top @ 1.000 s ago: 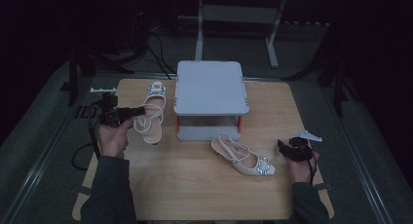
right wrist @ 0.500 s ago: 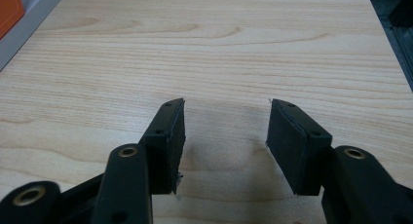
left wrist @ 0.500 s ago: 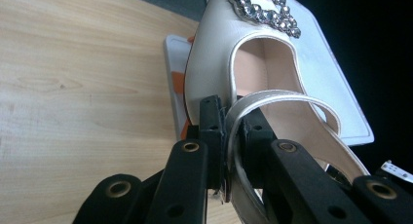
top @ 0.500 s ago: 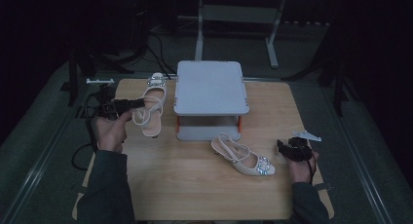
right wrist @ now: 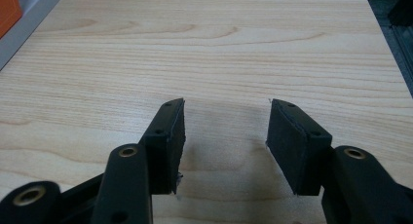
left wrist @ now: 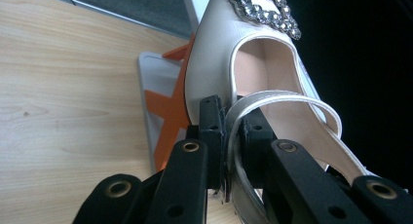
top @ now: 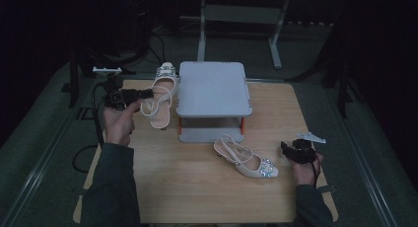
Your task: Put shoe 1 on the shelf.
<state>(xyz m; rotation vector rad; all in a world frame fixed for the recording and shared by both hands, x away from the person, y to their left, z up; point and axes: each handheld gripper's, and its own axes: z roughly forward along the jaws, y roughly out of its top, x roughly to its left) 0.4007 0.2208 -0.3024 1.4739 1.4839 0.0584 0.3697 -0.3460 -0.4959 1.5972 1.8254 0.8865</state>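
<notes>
High view: left gripper (top: 148, 94) holds a cream slingback heel (top: 160, 96) at the table's (top: 197, 187) far-left part, just left of the grey two-tier stand (top: 212, 89); toe with rhinestone buckle points away from the person. Whether the shoe is clear of the wood can't be told from here. Left gripper view gives the grip detail: jaws clamped together on the slingback strap (left wrist: 272, 98), pads pinching the thin band, shoe body alongside the right jaw; also shows the stand's orange supports (left wrist: 170, 112) close beside the shoe, and the buckle (left wrist: 263, 9) up close. Second matching heel (top: 246, 160) lies on the table in front of the stand, buckle toward the right gripper (top: 286, 149), near it but apart. Right gripper view: jaws apart, nothing between, bare wood below; the stand's grey-and-orange corner (right wrist: 14, 19) at top left.
</notes>
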